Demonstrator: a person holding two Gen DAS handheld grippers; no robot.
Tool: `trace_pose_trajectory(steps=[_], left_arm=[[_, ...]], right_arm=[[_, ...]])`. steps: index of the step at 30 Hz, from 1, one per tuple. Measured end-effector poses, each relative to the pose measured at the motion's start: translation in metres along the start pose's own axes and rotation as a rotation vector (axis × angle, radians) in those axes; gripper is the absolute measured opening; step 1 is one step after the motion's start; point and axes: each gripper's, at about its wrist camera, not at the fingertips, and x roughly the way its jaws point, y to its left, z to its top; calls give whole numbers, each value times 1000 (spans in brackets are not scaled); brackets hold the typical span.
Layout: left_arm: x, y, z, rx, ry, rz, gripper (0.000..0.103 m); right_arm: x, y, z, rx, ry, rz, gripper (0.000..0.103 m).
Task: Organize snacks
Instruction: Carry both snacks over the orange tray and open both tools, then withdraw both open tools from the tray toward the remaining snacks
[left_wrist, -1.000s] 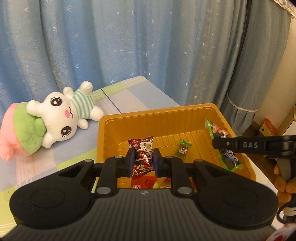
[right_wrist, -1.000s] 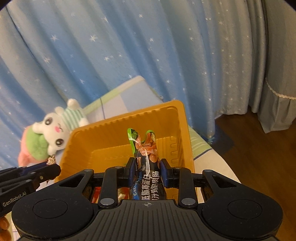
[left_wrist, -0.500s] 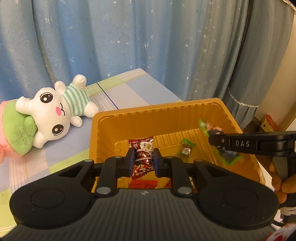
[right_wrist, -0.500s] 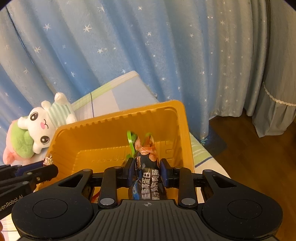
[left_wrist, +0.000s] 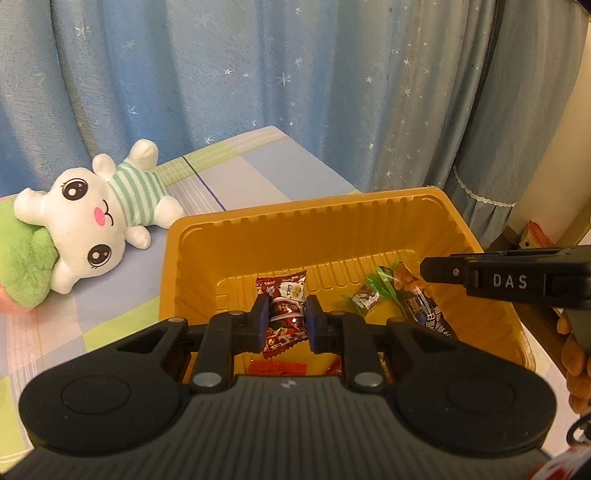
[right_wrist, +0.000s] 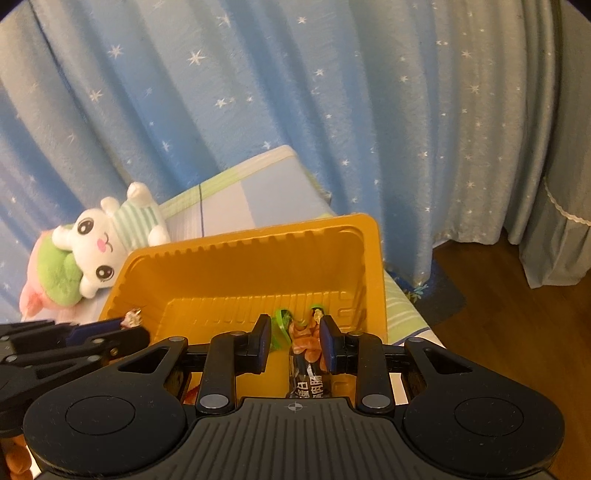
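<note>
An orange plastic tray (left_wrist: 295, 236) sits on the checked bed and also shows in the right wrist view (right_wrist: 236, 273). My left gripper (left_wrist: 282, 317) is shut on a red snack packet (left_wrist: 282, 310) and holds it over the tray. My right gripper (right_wrist: 293, 336) is open above the tray's right side, and a dark sausage packet with green ends (right_wrist: 304, 362) lies in the tray between its fingers. That packet (left_wrist: 417, 306) shows in the left wrist view beside a small brown candy (left_wrist: 364, 301).
A white plush rabbit with a green cushion (left_wrist: 85, 221) lies left of the tray. Blue star-patterned curtains (left_wrist: 258, 92) hang behind the bed. Wooden floor (right_wrist: 517, 332) lies to the right. More red wrappers (left_wrist: 277, 367) lie in the tray's near end.
My right gripper has opened and let go of the sausage packet, which now lies in the tray. My left gripper still holds the red packet and has moved slightly over the tray.
</note>
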Motion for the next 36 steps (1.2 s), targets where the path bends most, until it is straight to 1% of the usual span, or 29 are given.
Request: trace_pose_trajectory(steps=[5,17,21,26,28,30,32,36], left_arm=[[8,-3,2,0,9,-3,19],[23,-4,10,3,21,18,19],[24,-4,12,-1,14,28,19],[21,1,7,-19,19,34,24],[18,5,4,-36,22,36,25],[13,10,1,-56,18,32,27],[6,14,-3,-70,12,31,31],[-11,21,-9,-103,-4,20,32]], right_arm=[[5,1,-2,-16,17,6,29],[5,-3,-1,-14,21,8,29],[5,-4,-2,-17,19,11,29],[2,-2,-5,-25,18,16,29],[0,-2,-7,-29,20,20,29],[-2,-2,-9,-31,24,26,29],[-5,-3,-13,-30,32,36,29],[-14,-6,-20,-28,39,55,29]])
